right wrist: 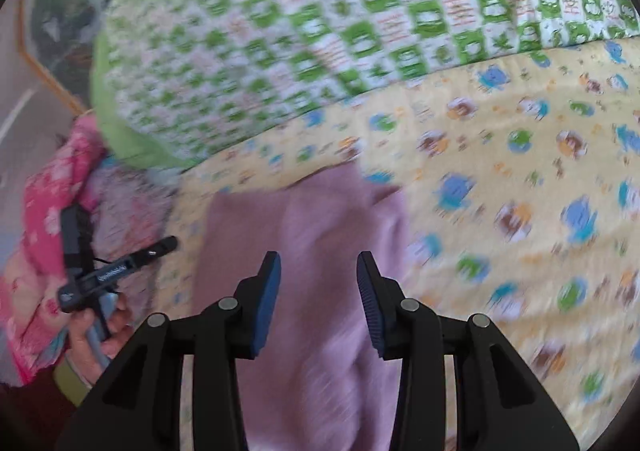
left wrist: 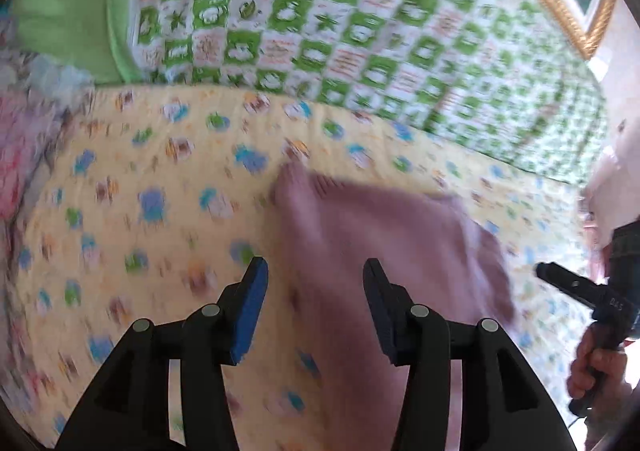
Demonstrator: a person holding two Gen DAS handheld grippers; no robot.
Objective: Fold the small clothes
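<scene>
Your left claw hangs above the bed with its blue-padded fingers apart and nothing between them. The mauve knitted garment lies flat on the yellow cartoon-print sheet below and just ahead of that claw; its right finger overlaps the cloth in the left wrist view, but the pads do not press on it.

Your right claw is likewise parted and bare, poised over the same mauve garment, which spreads beneath and ahead of both fingertips.

Each camera catches the other tool at its side, gripped by your hand, clear of the garment's edges.

Past the garment, toward the far side of the bed, a green-and-white checked quilt lies bunched on the sheet. A pink floral cloth is heaped at the bed's edge beside your left hand. Both views are motion-blurred.
</scene>
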